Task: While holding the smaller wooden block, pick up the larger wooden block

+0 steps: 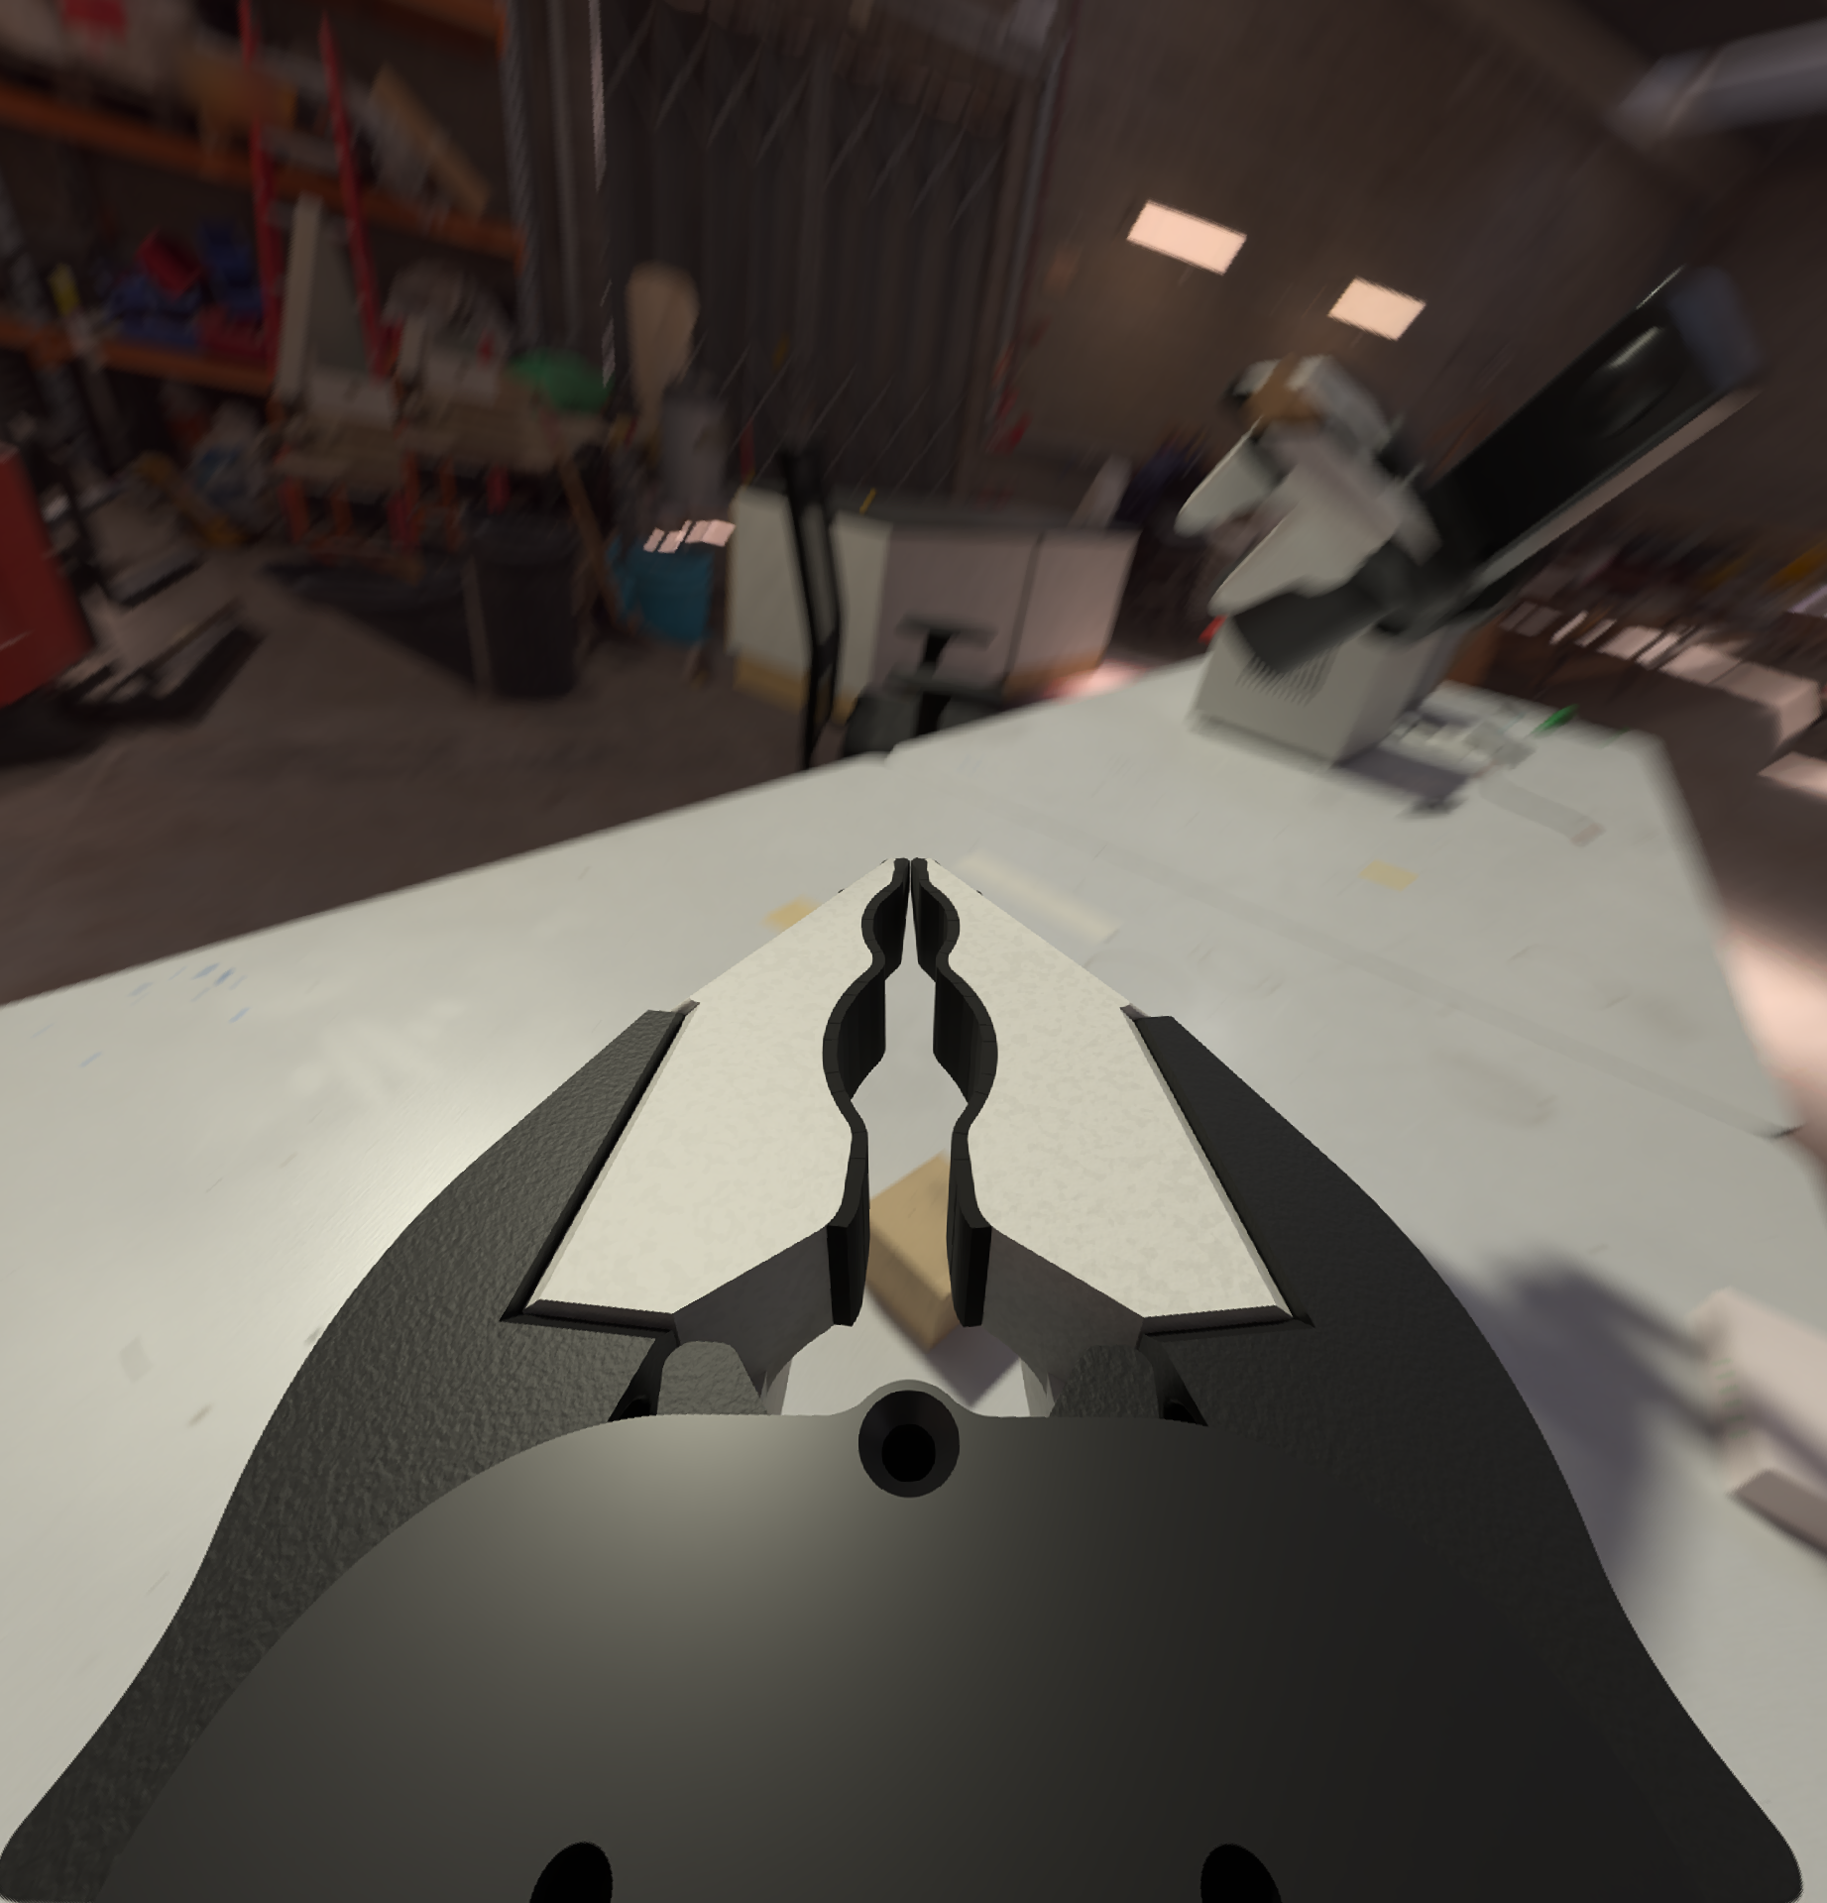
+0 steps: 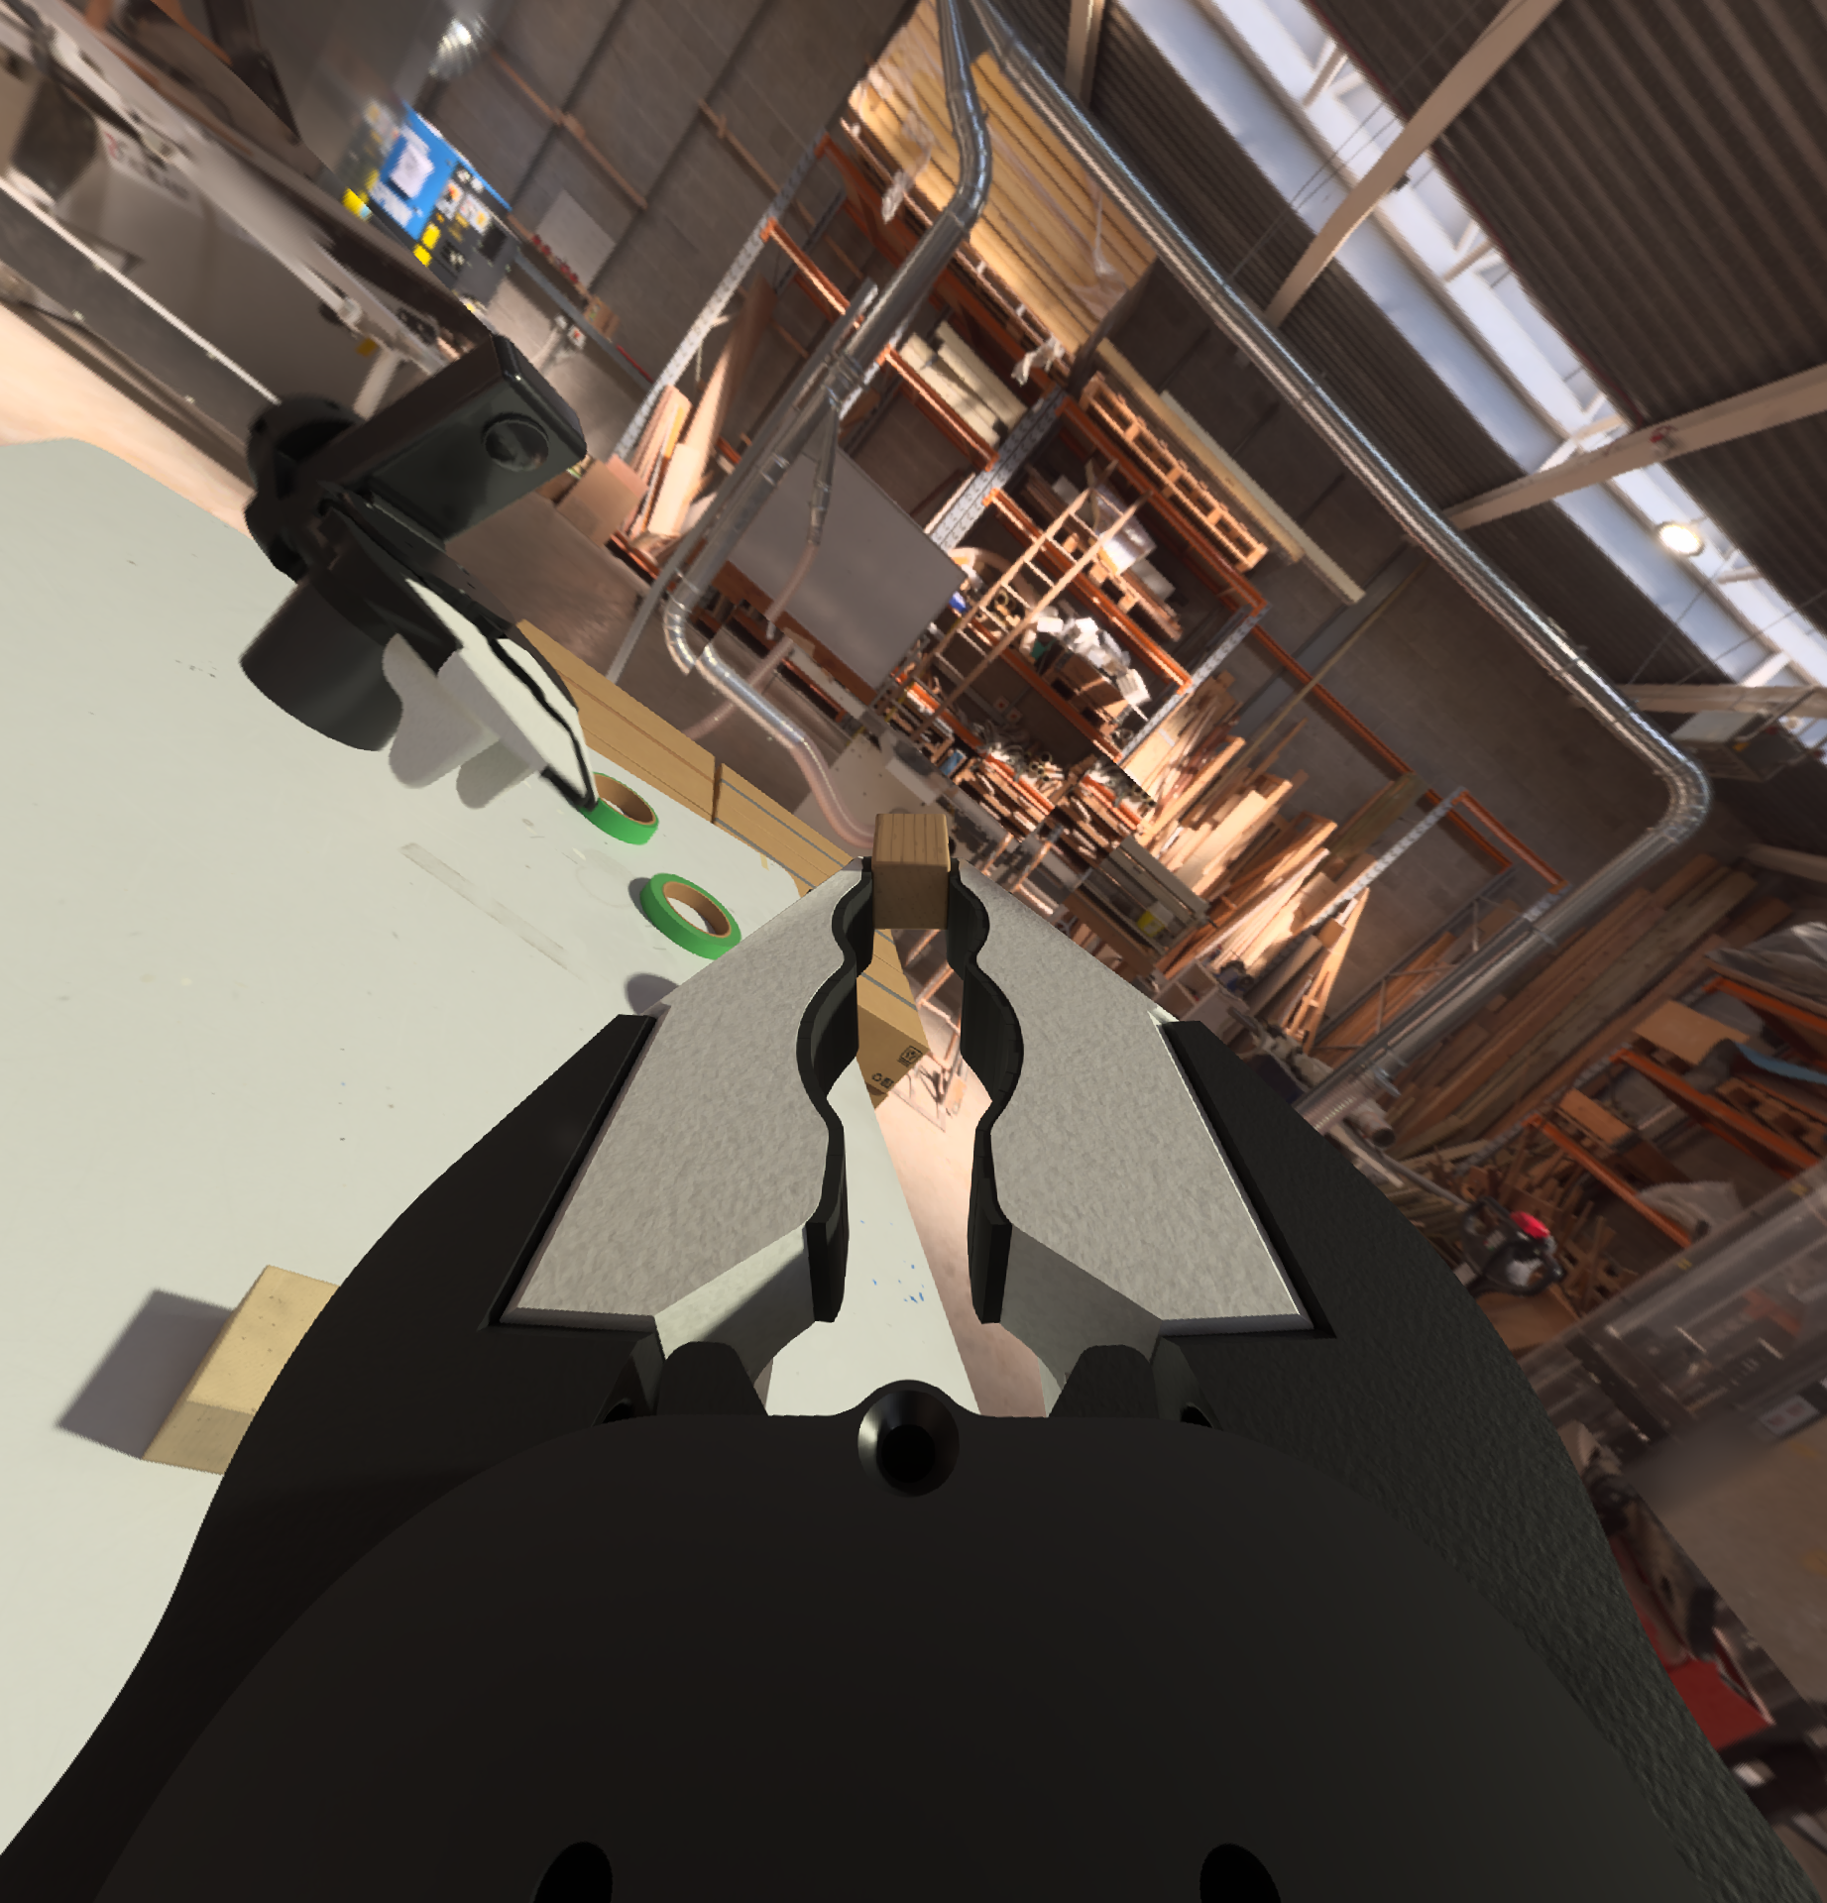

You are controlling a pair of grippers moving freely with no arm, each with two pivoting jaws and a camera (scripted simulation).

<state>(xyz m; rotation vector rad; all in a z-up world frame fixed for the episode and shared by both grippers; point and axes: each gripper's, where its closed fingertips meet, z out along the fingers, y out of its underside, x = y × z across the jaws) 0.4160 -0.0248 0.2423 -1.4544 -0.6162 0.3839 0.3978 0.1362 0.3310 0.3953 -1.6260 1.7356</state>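
Note:
My left gripper (image 1: 907, 867) is shut and empty, its tips touching, above the white table (image 1: 270, 1184). The larger wooden block (image 1: 914, 1256) lies on the table beneath it, seen through the gap between the finger bases. My right gripper (image 2: 911, 875) is shut on the smaller wooden block (image 2: 911, 868) and holds it in the air past the table's edge. In the right wrist view the larger block (image 2: 239, 1370) lies at the lower left, partly hidden by my gripper, and the left gripper (image 2: 582, 798) shows farther off. The right gripper (image 1: 1233, 546) appears blurred in the left wrist view.
Two green tape rolls (image 2: 621, 808) (image 2: 687, 911) lie on the table (image 2: 116, 927) near its edge. A blurred pale object (image 1: 1784, 1380) lies on the table at the right of the left wrist view. Workshop shelves and timber fill the background.

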